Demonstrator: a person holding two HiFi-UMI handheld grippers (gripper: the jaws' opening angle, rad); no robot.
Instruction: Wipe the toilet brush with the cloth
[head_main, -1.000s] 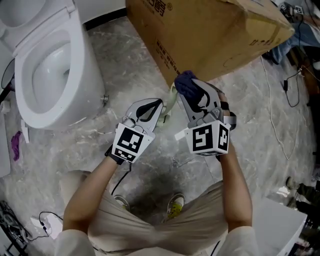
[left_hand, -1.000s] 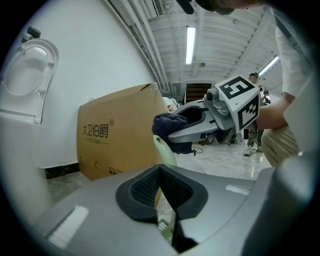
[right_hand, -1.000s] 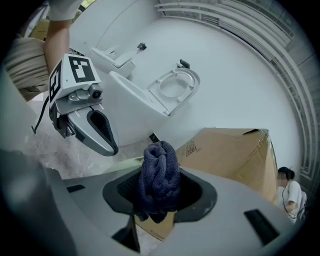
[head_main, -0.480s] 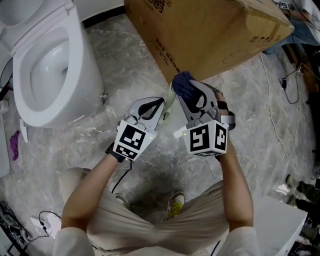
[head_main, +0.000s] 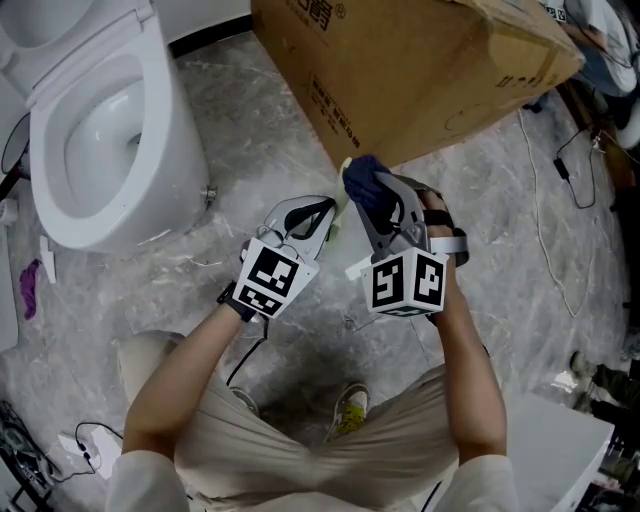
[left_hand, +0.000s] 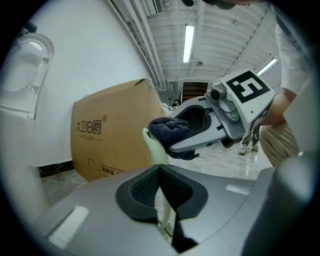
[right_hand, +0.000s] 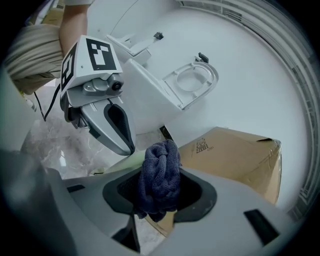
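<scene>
Over floor (head_main: 250, 120) | left hand-held gripper (head_main: 323, 212): pale-green toilet brush (left_hand: 156, 150) clamped | right hand-held gripper (head_main: 370, 195): navy cloth (right_hand: 160, 175) clamped

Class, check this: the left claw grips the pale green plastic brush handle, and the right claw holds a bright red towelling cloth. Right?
No: the towelling cloth in the right claw is dark blue, not red; the right gripper view shows it. The rest stands.

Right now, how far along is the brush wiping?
Picking up looks done: the left tongs are shut on the pale green plastic toilet brush handle, the right tongs on a bunched dark blue cloth. In hand: the cloth sits against the handle's top end. Left: wiping down the rest; the brush head isn't visible.
</scene>
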